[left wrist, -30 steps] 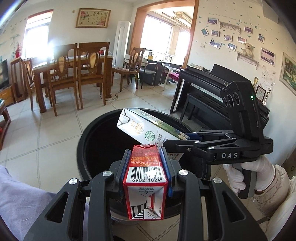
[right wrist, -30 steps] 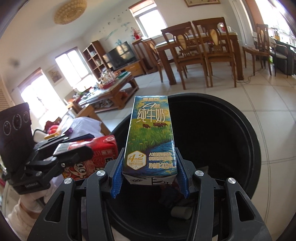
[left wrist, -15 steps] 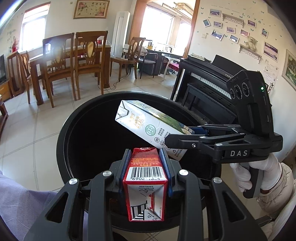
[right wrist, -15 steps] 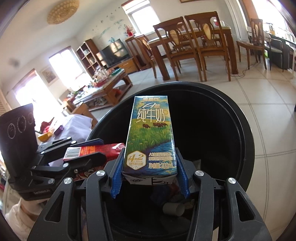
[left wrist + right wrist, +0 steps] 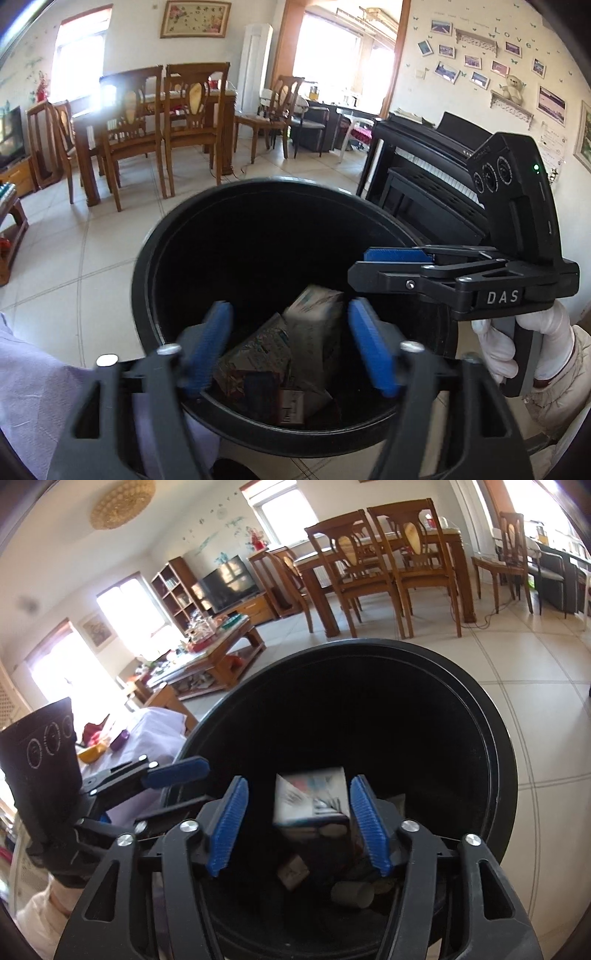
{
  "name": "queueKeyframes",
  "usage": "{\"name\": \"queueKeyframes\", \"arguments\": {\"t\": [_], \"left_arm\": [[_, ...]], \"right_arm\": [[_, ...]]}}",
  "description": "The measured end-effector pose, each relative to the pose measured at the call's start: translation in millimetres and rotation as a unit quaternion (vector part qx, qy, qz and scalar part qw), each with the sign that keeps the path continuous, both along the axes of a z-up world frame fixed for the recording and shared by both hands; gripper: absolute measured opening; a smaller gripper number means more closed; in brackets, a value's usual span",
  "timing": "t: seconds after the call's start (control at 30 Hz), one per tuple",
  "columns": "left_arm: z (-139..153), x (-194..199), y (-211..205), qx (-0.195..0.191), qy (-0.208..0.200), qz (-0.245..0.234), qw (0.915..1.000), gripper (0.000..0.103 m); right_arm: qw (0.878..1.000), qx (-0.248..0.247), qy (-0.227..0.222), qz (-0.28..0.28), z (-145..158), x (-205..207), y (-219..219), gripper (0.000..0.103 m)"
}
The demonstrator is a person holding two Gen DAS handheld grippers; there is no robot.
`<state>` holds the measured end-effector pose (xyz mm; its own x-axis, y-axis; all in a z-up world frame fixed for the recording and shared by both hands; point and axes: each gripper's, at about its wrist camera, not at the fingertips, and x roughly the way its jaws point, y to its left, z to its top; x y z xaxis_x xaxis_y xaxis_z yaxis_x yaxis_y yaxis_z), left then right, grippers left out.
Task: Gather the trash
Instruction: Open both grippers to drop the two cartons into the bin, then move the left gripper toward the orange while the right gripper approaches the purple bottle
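Cartons (image 5: 314, 325) of printed card, boxy and blurred, lie inside the round black plastic bin (image 5: 147, 280), clear of both tools. The left tool (image 5: 290, 339) hangs over the rim, its ribbed blue pads (image 5: 207, 343) spreading apart with nothing gripped. The right tool (image 5: 297, 821) is likewise opening and empty, a carton (image 5: 312, 801) below between its pads, untouched.

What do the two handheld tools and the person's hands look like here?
Both tools, left tool and right tool, are black with ribbed blue pads and silver bolts. The right one's side reads "DAS", with a green light. A white glove and cream sleeve show.
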<state>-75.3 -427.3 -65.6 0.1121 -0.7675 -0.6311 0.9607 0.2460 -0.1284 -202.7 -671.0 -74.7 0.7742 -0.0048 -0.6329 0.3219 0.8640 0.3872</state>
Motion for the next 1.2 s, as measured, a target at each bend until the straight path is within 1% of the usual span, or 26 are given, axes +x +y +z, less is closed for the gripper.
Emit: {"name": "queueKeyframes", "arguments": {"t": [0.17,0.23,0.33,0.37,0.4,0.43,0.5,0.6,0.7,0.77,0.8,0.93,1.03,1.13,1.2], "left_arm": [[6,-2,14,-0.007,-0.01,0.006,0.9999,0.076],[8,-1,21,-0.01,-0.01,0.01,0.9998,0.082],[12,1,33,-0.017,-0.012,0.02,0.9996,0.083],[14,3,39,-0.02,-0.013,0.024,0.9994,0.084],[16,2,44,-0.022,-0.014,0.028,0.9993,0.088],[18,3,52,-0.025,-0.016,0.033,0.999,0.092],[21,7,66,-0.029,-0.023,0.048,0.9982,0.096],[25,15,89,-0.03,-0.024,0.069,0.9969,0.096],[29,28,120,-0.033,-0.023,0.102,0.9939,0.098],[33,39,141,-0.035,-0.007,0.129,0.991,0.098],[34,44,152,-0.039,-0.003,0.141,0.9893,0.098],[41,62,200,-0.037,-0.012,0.198,0.9795,0.098],[47,78,242,-0.039,-0.016,0.241,0.9696,0.098],[50,95,284,-0.035,-0.016,0.293,0.9552,0.098],[52,109,311,-0.037,-0.01,0.328,0.9438,0.098]], "right_arm": [[1.0,-0.002,0.001,-0.006,4,3,3,0.066],[1.0,-0.001,-0.001,-0.008,6,4,5,0.066],[1.0,-0.008,-0.001,-0.008,9,6,12,0.067],[1.0,-0.01,-0.001,-0.007,11,8,15,0.068],[1.0,-0.012,-0.001,-0.005,13,10,18,0.072],[1.0,-0.015,-0.002,-0.004,15,12,22,0.073],[1.0,-0.02,-0.002,0.004,18,19,32,0.074],[0.999,-0.028,-0.002,0.018,24,33,52,0.08],[0.998,-0.036,-0.001,0.041,29,53,75,0.082],[0.998,-0.04,-0.003,0.057,32,66,92,0.086],[0.997,-0.042,-0.005,0.066,34,74,101,0.087],[0.993,-0.048,-0.007,0.108,39,106,142,0.087],[0.989,-0.05,-0.008,0.139,42,132,175,0.087],[0.984,-0.049,-0.01,0.169,44,158,206,0.087],[0.98,-0.051,-0.011,0.191,46,176,227,0.087]]}}
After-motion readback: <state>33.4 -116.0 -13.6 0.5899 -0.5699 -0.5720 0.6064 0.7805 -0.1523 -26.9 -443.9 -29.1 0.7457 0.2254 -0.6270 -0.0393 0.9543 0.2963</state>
